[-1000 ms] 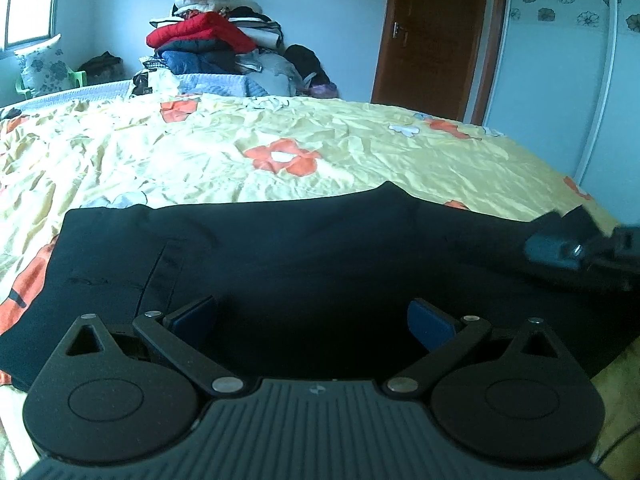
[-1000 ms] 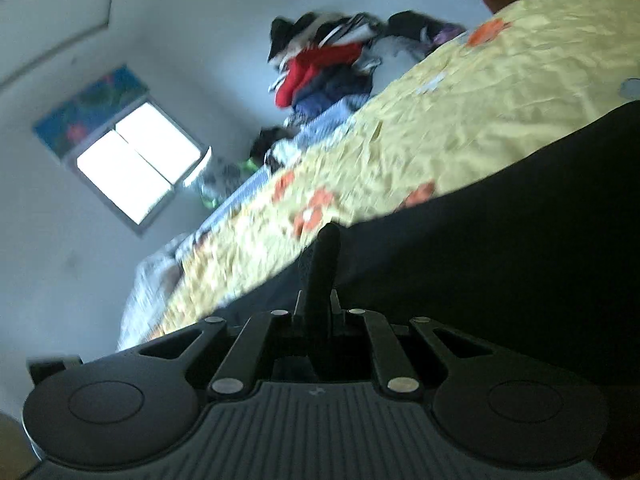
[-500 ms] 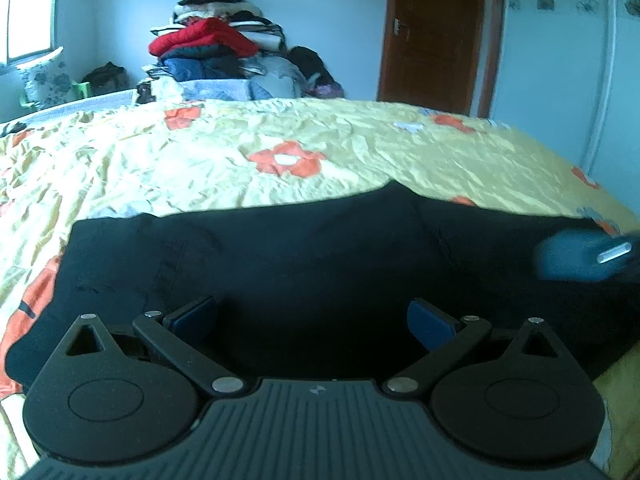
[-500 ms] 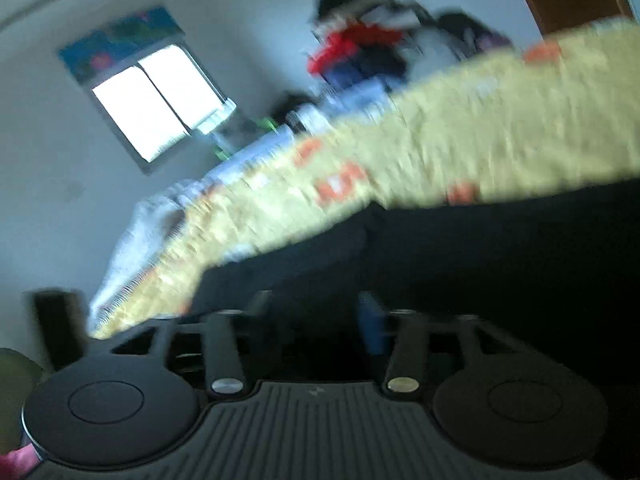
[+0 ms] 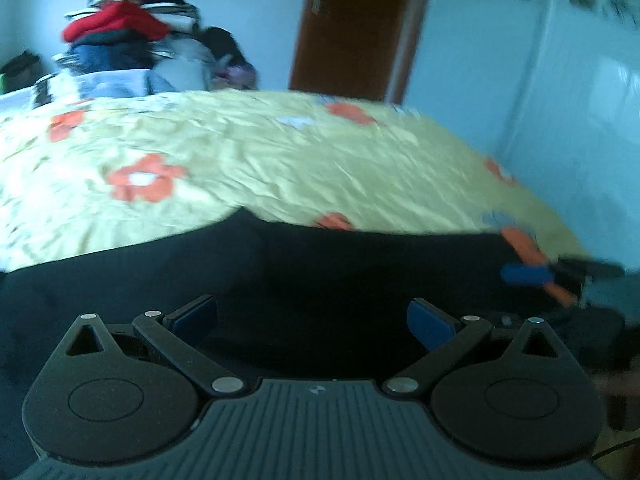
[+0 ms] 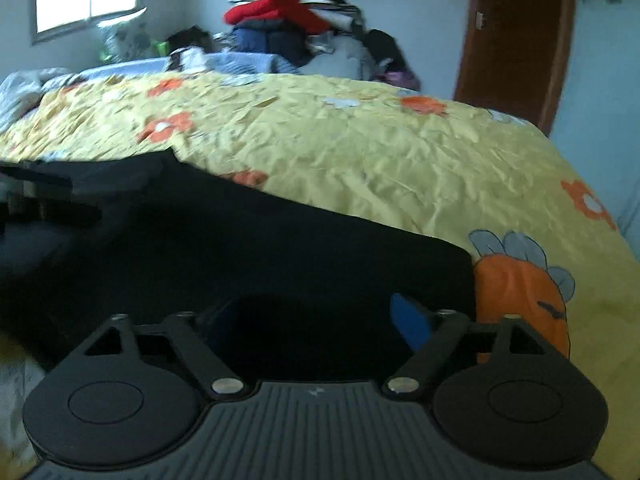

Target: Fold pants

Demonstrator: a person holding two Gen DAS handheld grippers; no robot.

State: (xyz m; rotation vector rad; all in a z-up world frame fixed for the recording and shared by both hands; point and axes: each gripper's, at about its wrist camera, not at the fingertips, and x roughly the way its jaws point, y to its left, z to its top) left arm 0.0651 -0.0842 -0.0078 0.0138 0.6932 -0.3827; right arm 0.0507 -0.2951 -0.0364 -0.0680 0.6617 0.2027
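Here, the black pants (image 6: pixel 256 248) were laid flat across the near part of a bed covered by a yellow flowered bedspread (image 6: pixel 360 152), with their squared end lying beside an orange cartoon print (image 6: pixel 524 300) in the right wrist view. The left gripper (image 5: pixel 312 316) was held over the dark cloth with its jaws spread wide, and nothing was gripped between its blue pads (image 5: pixel 430 322). The right gripper (image 6: pixel 316 320) was likewise held wide open above the squared end of the pants, and no cloth was pinched by it. In the left wrist view the right gripper was seen as a blurred shape at the far right edge of the cloth. A heap of clothes (image 6: pixel 288 24) was piled beyond the bed, well apart from the work. Several risks were judged likely: only one layer might be caught if the jaws were closed too shallowly, the black cloth gave little contrast for finding its edges, and the bedspread beneath might be pinched along with the pants.
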